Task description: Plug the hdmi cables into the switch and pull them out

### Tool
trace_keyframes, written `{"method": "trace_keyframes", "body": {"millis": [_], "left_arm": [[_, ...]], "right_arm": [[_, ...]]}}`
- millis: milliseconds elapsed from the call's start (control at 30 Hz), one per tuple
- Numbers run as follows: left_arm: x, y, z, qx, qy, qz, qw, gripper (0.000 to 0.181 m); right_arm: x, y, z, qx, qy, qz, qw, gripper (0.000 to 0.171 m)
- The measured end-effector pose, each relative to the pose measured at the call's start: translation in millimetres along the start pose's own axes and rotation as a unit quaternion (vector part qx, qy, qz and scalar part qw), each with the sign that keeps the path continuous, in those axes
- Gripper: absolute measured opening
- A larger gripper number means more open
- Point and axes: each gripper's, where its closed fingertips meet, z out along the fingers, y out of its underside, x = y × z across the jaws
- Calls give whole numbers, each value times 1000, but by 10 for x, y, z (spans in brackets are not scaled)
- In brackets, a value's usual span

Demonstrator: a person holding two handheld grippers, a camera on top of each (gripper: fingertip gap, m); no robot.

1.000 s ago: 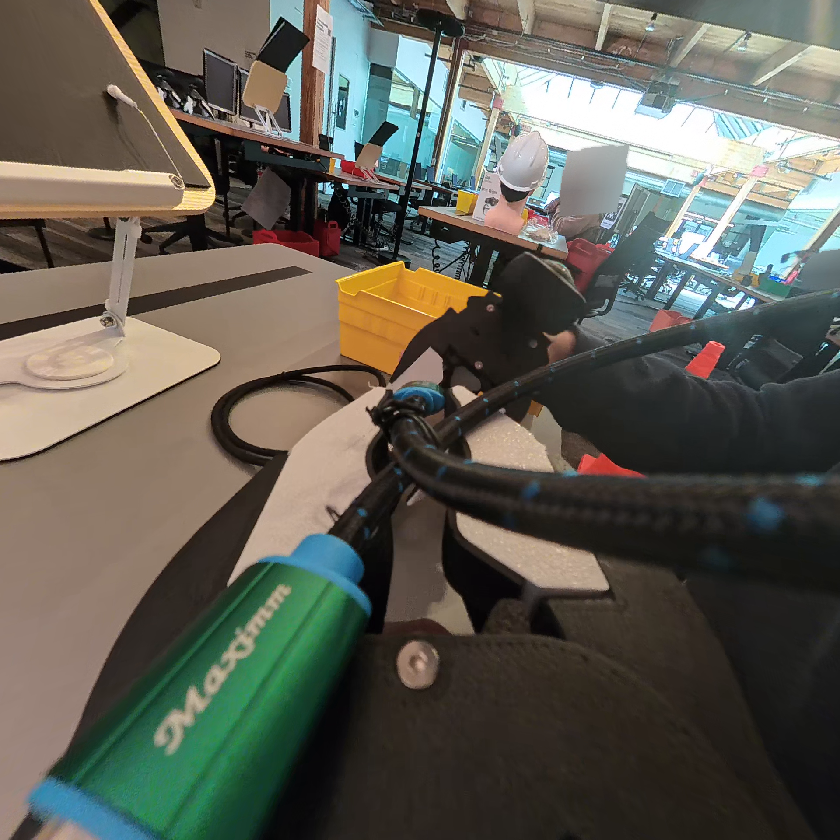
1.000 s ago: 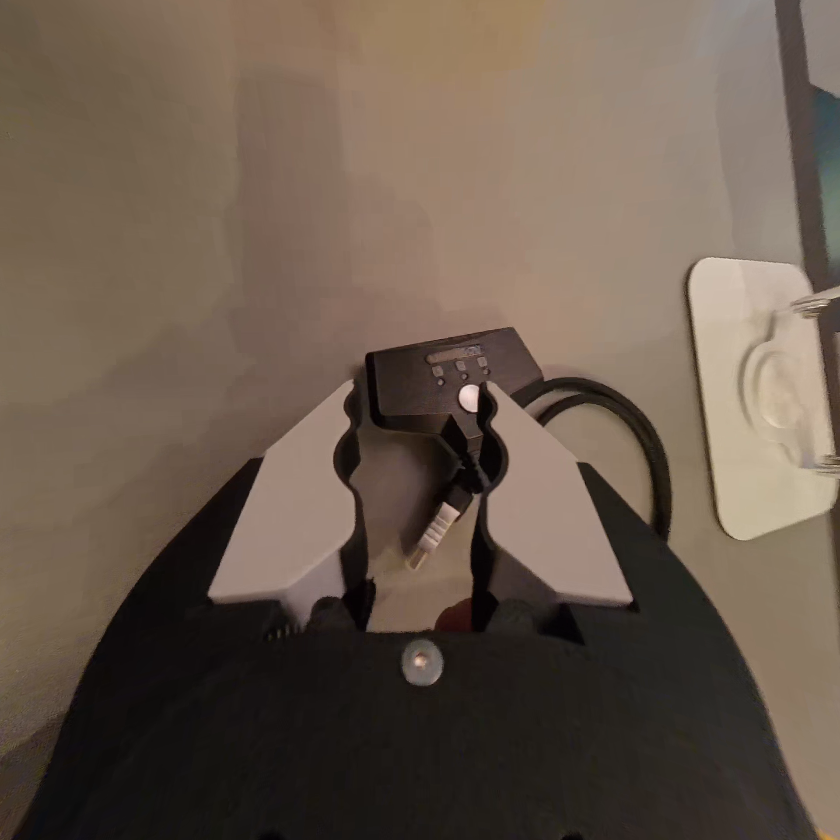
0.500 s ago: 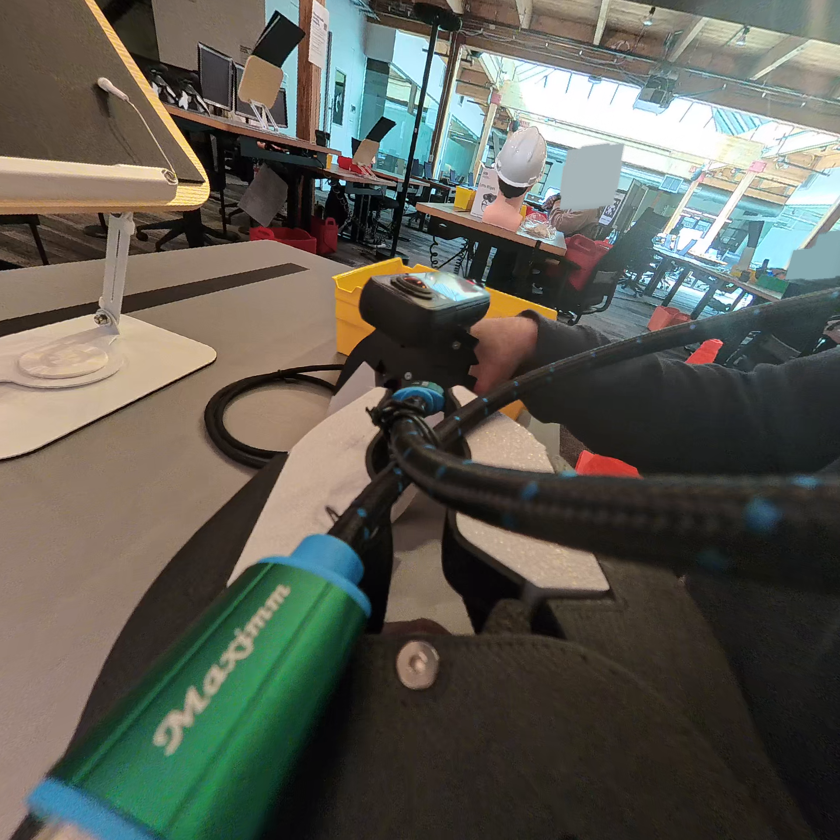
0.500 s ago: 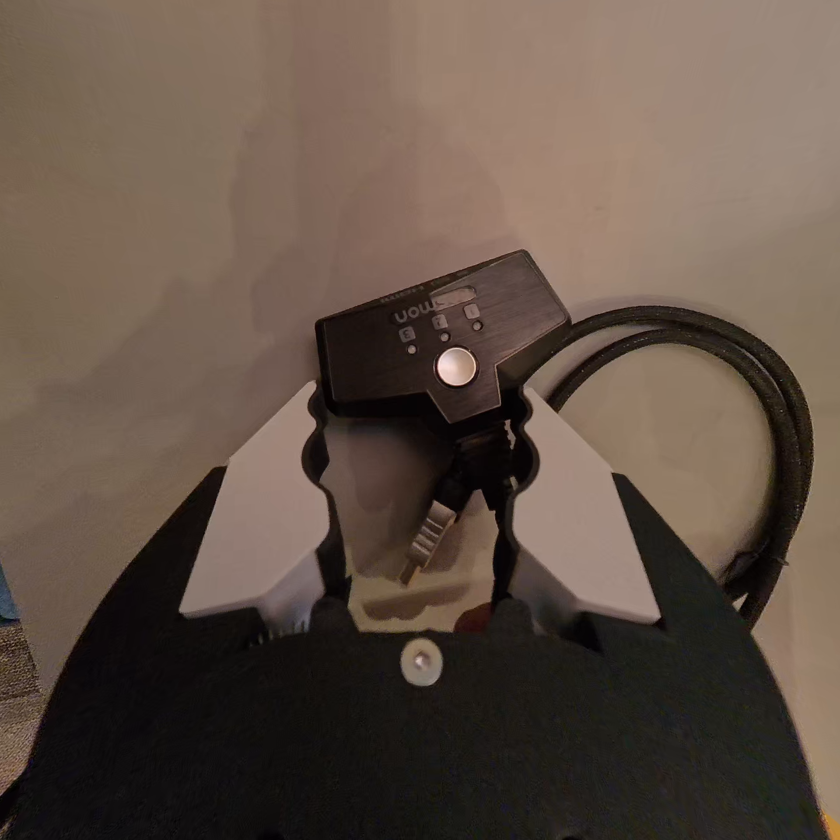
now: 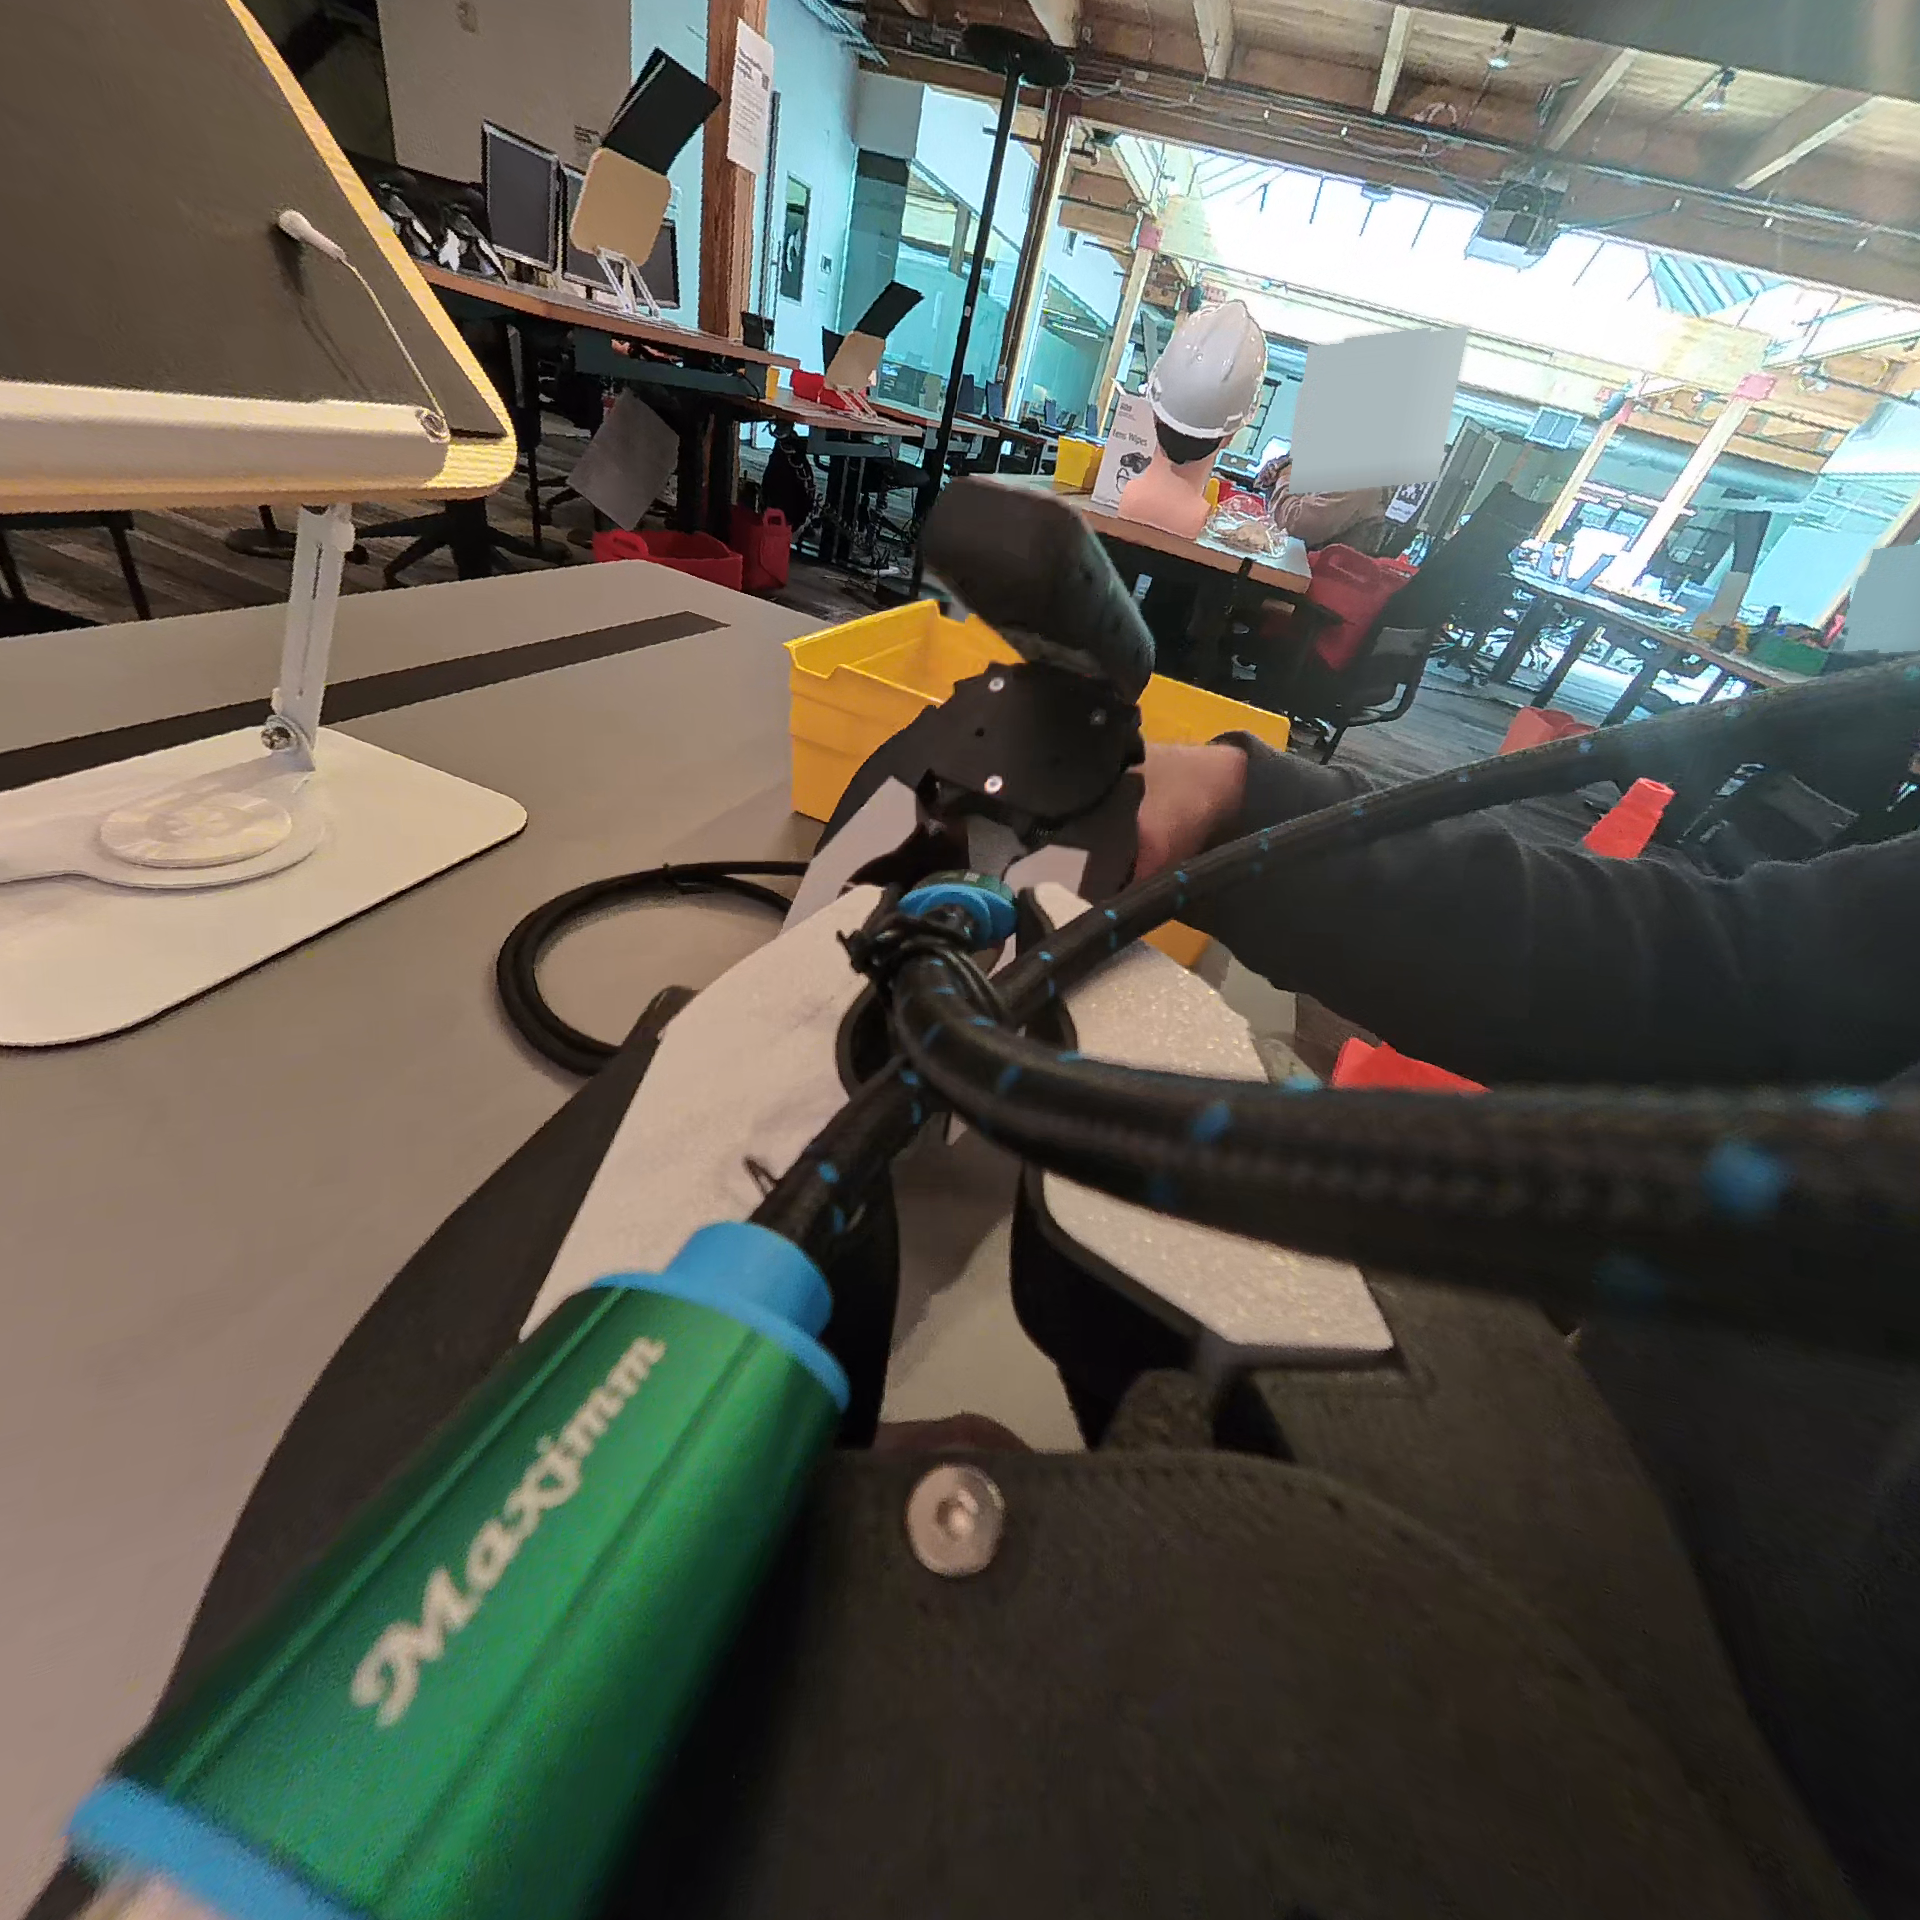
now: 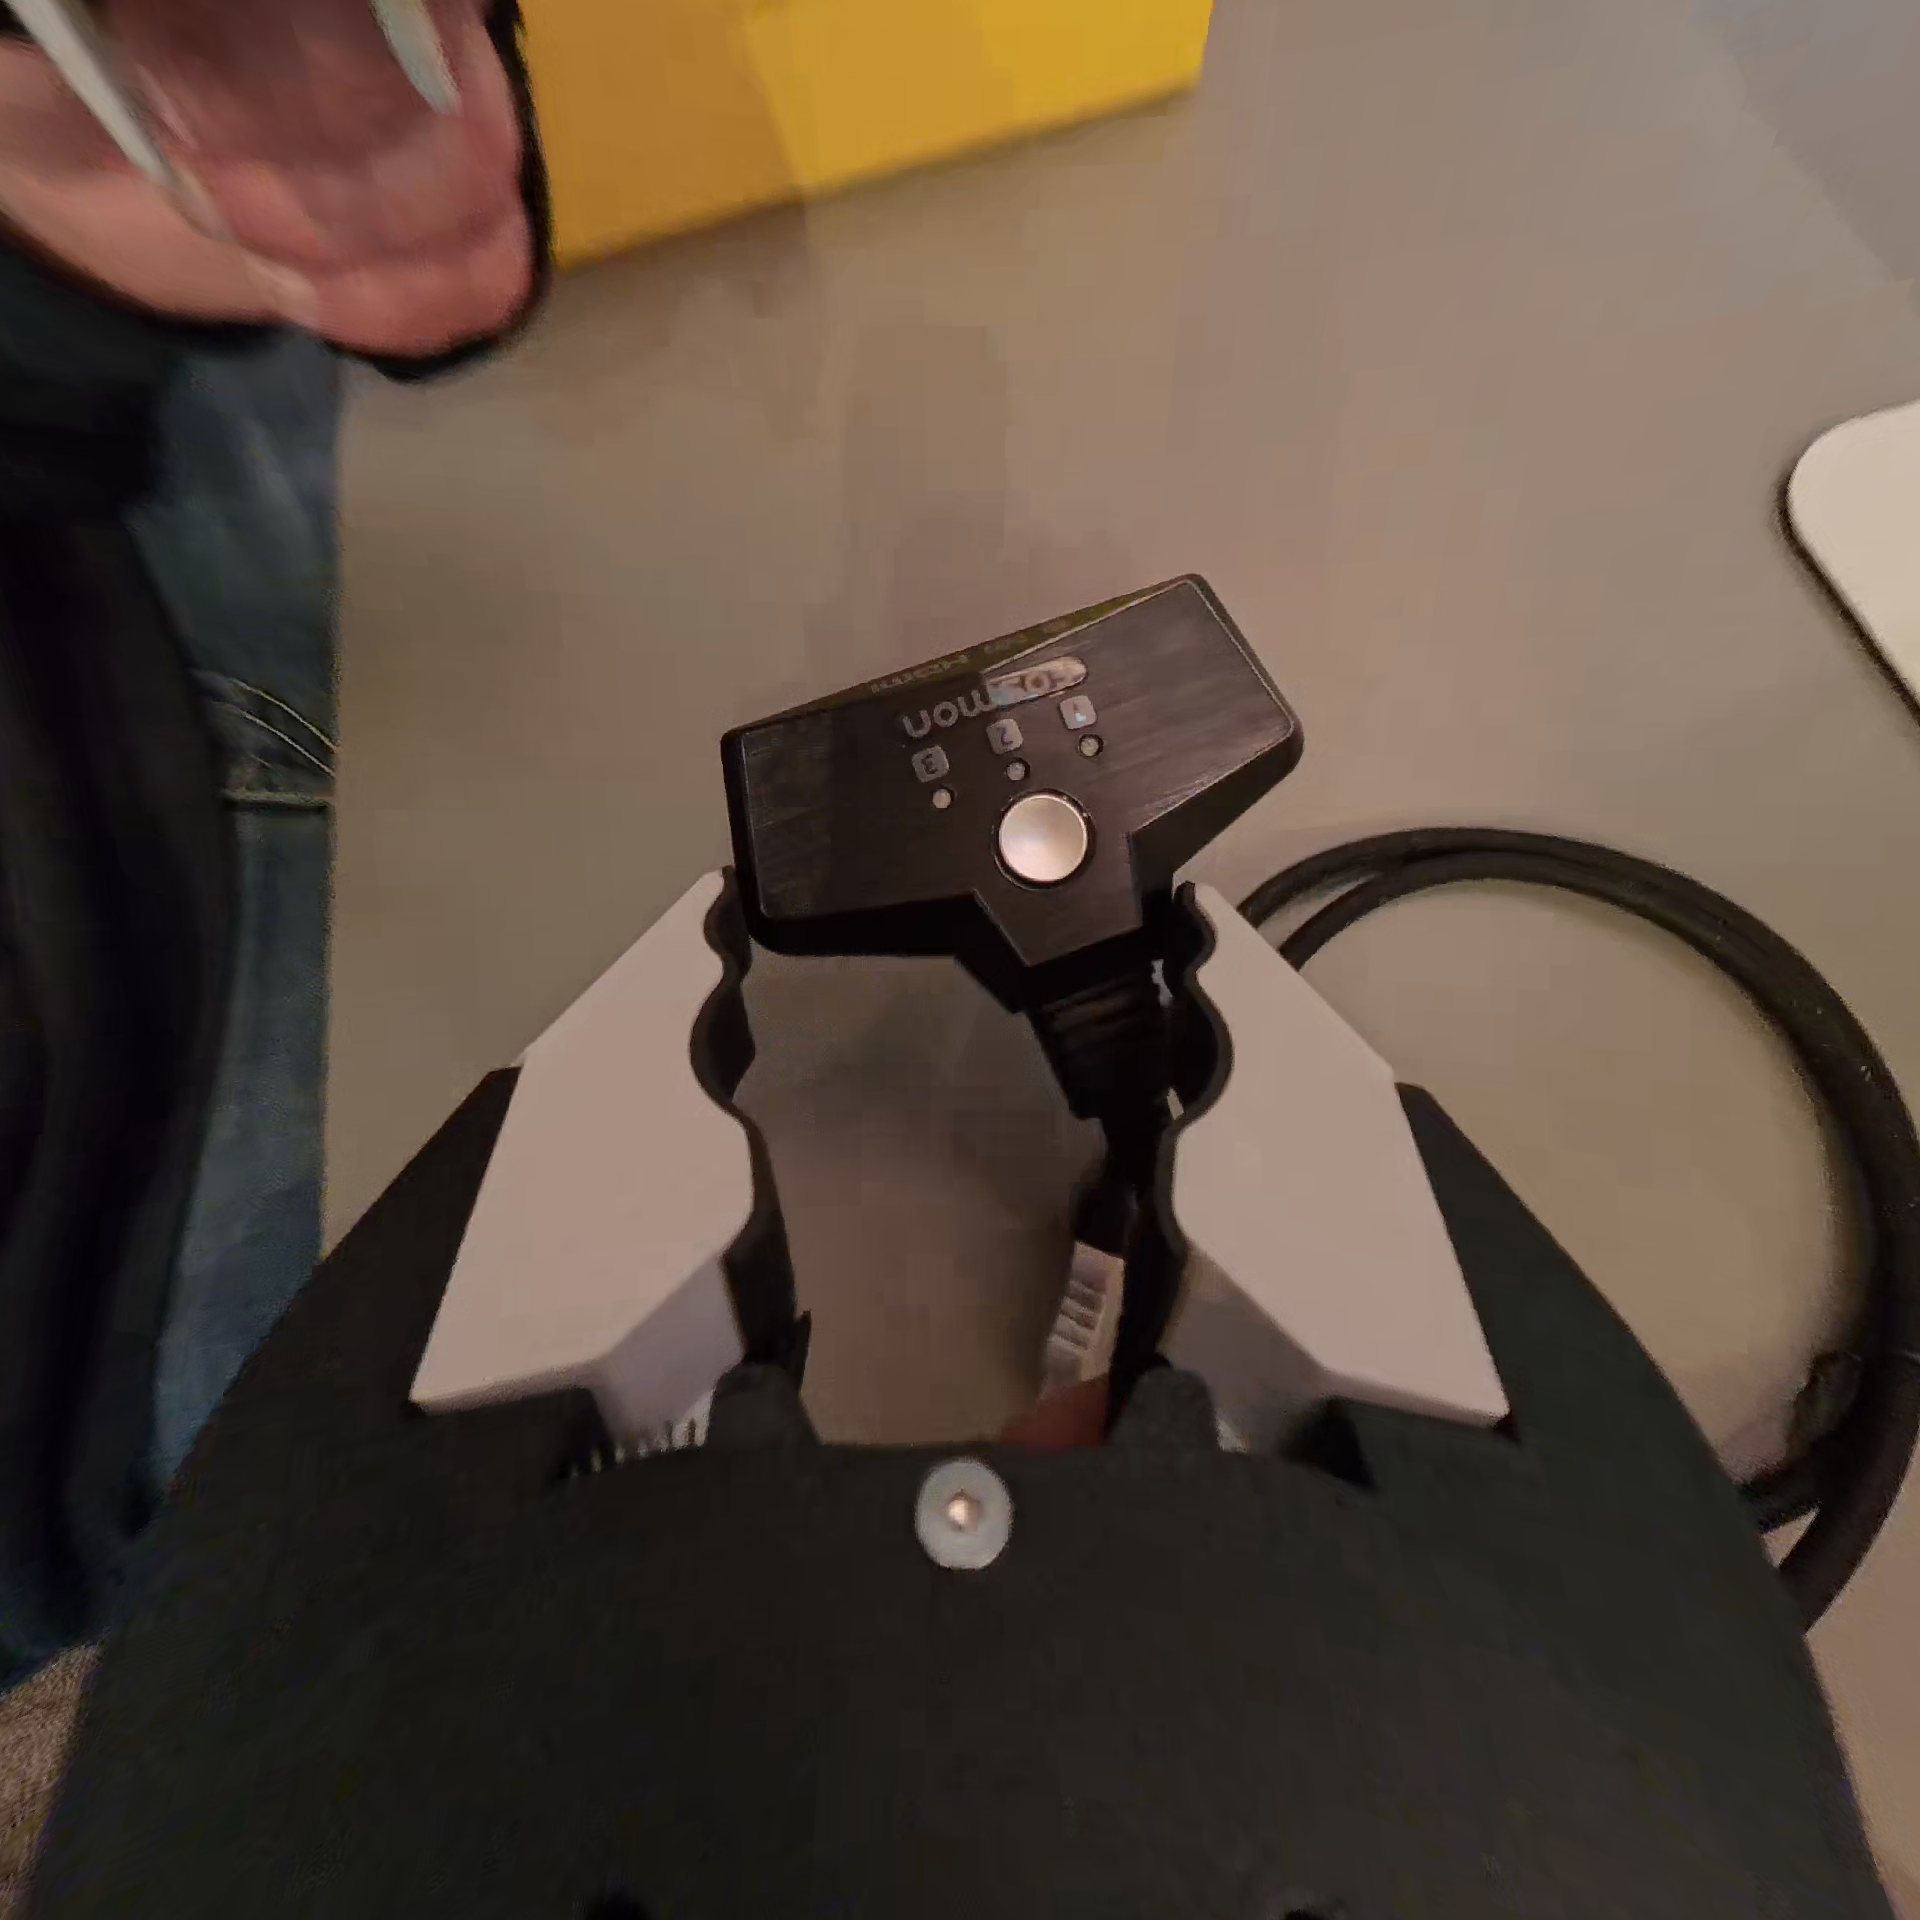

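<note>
In the right wrist view, the black HDMI switch (image 6: 1018,769) lies on the grey table (image 6: 935,416). My right gripper (image 6: 956,904) is open, its tips at the switch's near edge. The switch's short tail cable (image 6: 1112,1049) runs between the fingers against the right one, with its silver plug (image 6: 1086,1320) near the base. In the left wrist view, my left gripper (image 5: 940,935) is shut on a black braided HDMI cable (image 5: 1351,1132) with blue flecks. One green plug (image 5: 499,1579) hangs in the foreground; the other (image 5: 961,904) is at the fingertips. The right gripper (image 5: 935,831) shows just beyond.
A yellow bin (image 5: 873,686) (image 6: 831,104) stands at the table's far edge. A white tablet stand (image 5: 208,831) (image 6: 1870,520) and a coiled black cable (image 5: 540,987) (image 6: 1714,935) lie near the switch. A person's blurred hand (image 6: 312,208) and sleeve (image 5: 1558,935) are close. There is about 12 centimeters between the tips of the two grippers.
My right gripper has come closer to the switch, opened wider and swung so the yellow bin shows. The left gripper has stayed nearly still with the cable.
</note>
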Motion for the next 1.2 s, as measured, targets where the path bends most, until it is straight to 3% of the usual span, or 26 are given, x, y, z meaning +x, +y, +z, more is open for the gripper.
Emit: {"method": "trace_keyframes", "body": {"millis": [300,1200], "left_arm": [[12,-70,-50,-2,-13,35,999,22],[127,63,48,-32,-5,84,996,22]], "right_arm": [[-255,-459,-284,110,-71,20,991,79],[-408,-621,-396,143,-105,21,984,79]]}}
